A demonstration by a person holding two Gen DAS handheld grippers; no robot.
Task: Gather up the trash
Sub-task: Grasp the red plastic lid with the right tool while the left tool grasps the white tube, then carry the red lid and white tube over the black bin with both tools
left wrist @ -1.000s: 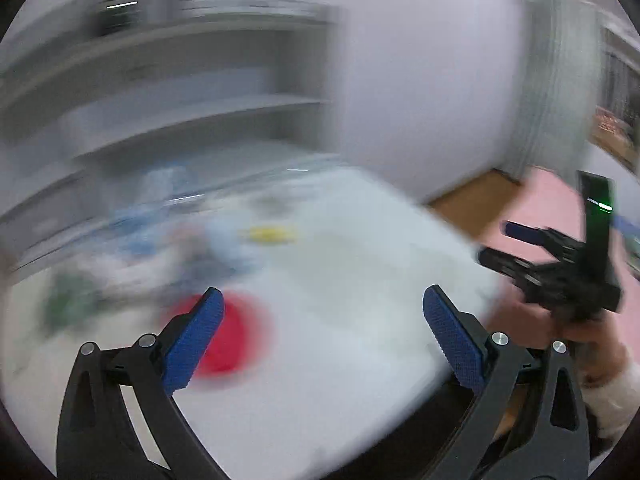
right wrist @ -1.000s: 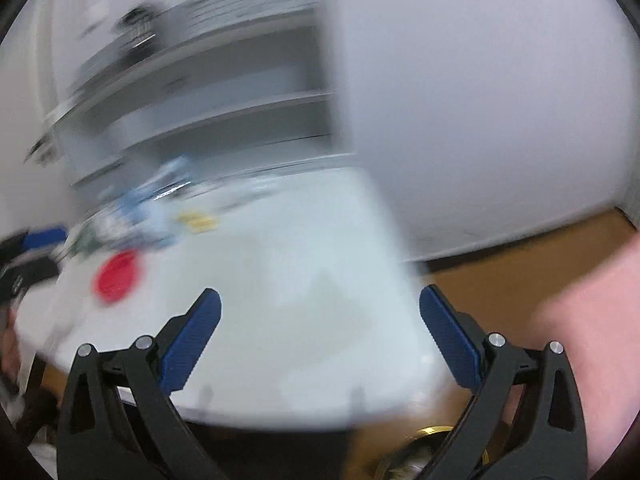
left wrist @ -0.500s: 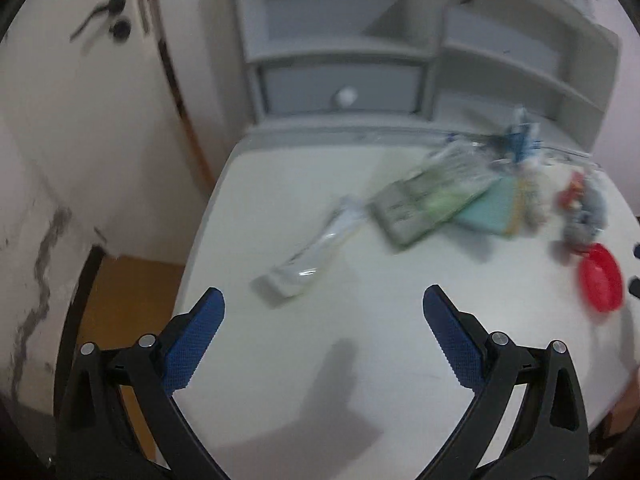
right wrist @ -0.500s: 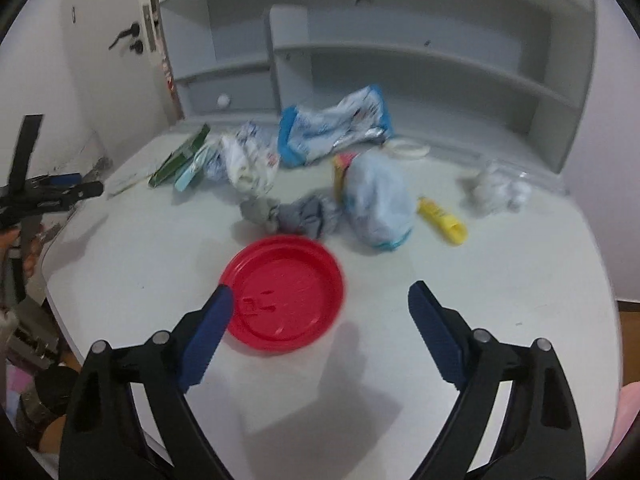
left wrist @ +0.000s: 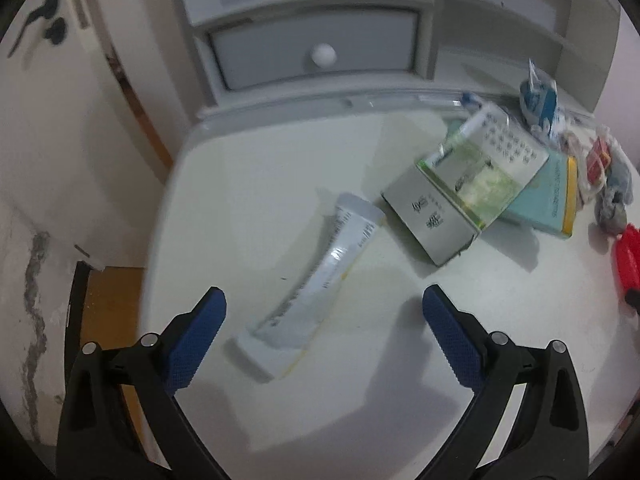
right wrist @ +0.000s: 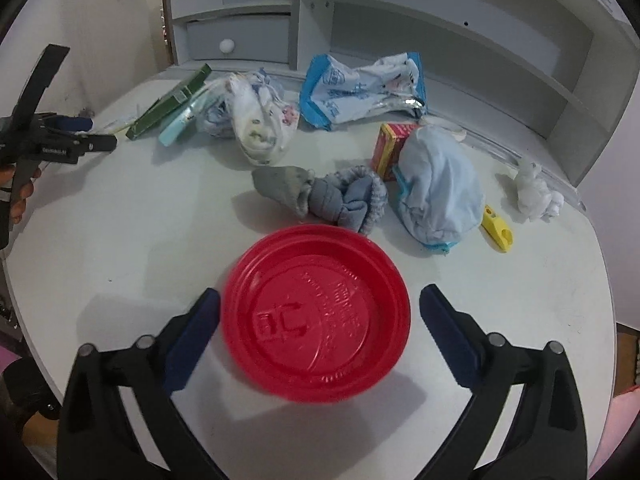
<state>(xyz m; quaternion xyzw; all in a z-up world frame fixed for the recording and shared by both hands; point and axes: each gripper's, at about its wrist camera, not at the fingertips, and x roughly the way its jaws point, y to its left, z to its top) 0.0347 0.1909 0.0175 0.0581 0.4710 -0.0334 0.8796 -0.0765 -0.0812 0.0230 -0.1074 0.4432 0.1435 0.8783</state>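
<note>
Plate lies between right hand-held gripper's closing jaws.

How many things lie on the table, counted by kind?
Boxes: 3, grey-green box, teal box, red-yellow box
Plates: 1, red plate
Tubes: 1, white tube
Socks: 1, grey sock
Bags: 1, blue bag
Total: 7

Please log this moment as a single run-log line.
left gripper: open, over white tube | right gripper: open, jaws just closing around red plate, pads not touching | table: trash uncollected
</note>
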